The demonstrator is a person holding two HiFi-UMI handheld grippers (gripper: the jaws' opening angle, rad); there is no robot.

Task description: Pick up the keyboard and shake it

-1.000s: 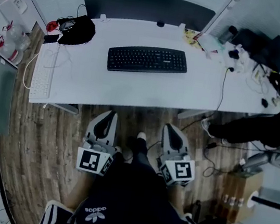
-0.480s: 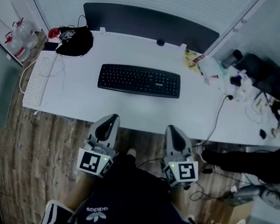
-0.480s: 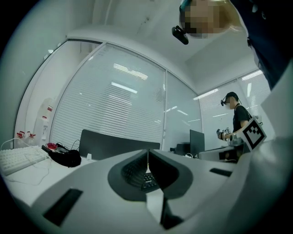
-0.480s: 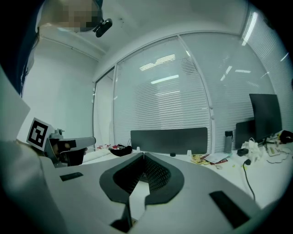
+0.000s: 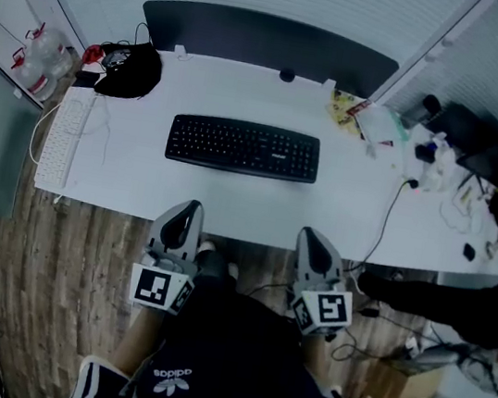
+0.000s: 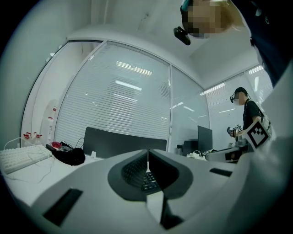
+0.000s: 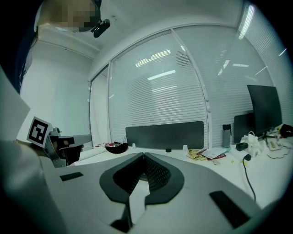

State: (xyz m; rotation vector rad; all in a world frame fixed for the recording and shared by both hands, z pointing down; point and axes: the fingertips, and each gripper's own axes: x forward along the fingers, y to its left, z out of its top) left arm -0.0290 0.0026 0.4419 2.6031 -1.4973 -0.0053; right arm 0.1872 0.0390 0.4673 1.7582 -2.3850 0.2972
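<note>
A black keyboard [image 5: 243, 147] lies flat in the middle of the white desk [image 5: 139, 181]. Both grippers hang below the desk's near edge, in front of the person's body. My left gripper [image 5: 190, 207] is shut and empty, its tip just short of the desk edge below the keyboard's left half. My right gripper [image 5: 310, 236] is shut and empty too, below the keyboard's right end. In the left gripper view the closed left gripper [image 6: 147, 151] points at the keyboard [image 6: 149, 182], seen through the jaw cut-out. In the right gripper view the right gripper [image 7: 143, 155] is shut, with nothing held.
A white keyboard [image 5: 58, 143] with a cable lies at the desk's left end, a black bag [image 5: 131, 71] behind it. Papers, a bottle and cables [image 5: 400, 133] clutter the right end. A dark partition [image 5: 265, 39] backs the desk. Another person [image 6: 247, 114] stands at the right.
The head view has moved closer to the desk; the keyboard now sits lower and squarer in it. Both grippers have crept forward to the desk's near edge, still shut.
</note>
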